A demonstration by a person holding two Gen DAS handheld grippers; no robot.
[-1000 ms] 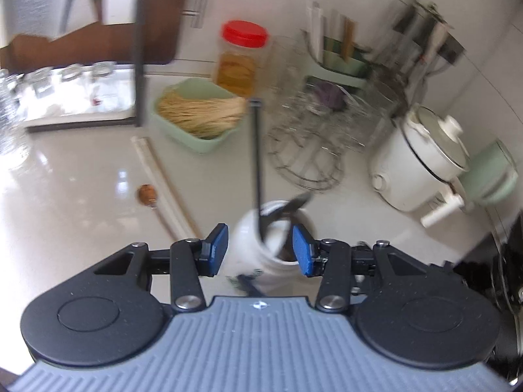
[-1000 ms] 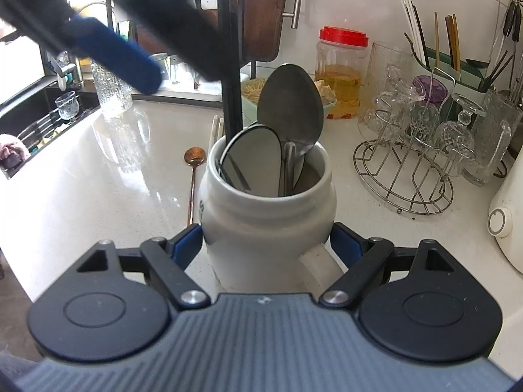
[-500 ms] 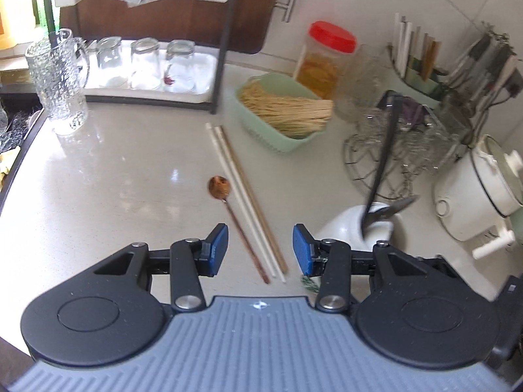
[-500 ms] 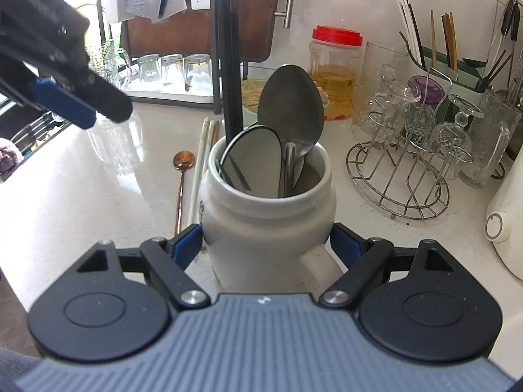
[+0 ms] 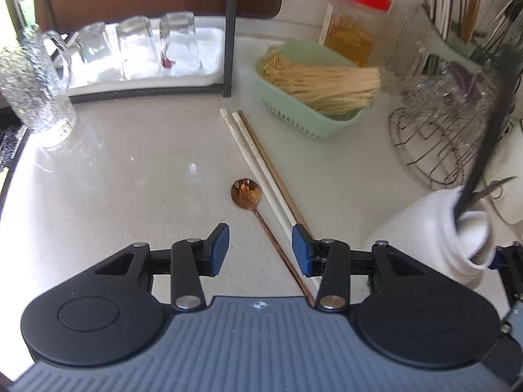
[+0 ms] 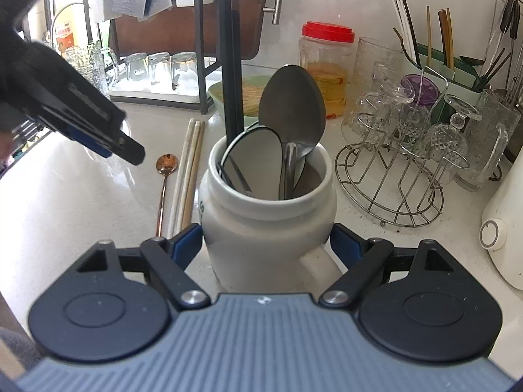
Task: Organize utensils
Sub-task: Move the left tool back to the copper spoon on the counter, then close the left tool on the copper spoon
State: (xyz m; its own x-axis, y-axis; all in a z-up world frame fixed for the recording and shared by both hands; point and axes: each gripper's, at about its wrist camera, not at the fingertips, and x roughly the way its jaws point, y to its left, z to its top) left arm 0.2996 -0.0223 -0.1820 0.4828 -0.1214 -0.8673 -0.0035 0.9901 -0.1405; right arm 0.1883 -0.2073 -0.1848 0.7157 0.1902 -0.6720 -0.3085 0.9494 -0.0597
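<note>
The thin, stiff copper spoon (image 5: 246, 192) lies flat mid-surface beside the chopsticks (image 5: 261, 160); slippery, best pinched mid-handle. Left tongs (image 5: 260, 250) hover open above; right tongs (image 6: 266, 245) clamp the heavy crock (image 6: 268, 215).

White table (image 5: 137, 176) carries copper spoon (image 5: 245, 191), chopsticks (image 5: 261, 160) just beside it, green basket (image 5: 307, 121), white jar (image 6: 268, 215), wire glass rack (image 6: 392, 196), red-lidded jar (image 5: 356, 23).

No lettering reads clearly; the white jar (image 6: 271, 228) shows only a cut-off dark mark.
</note>
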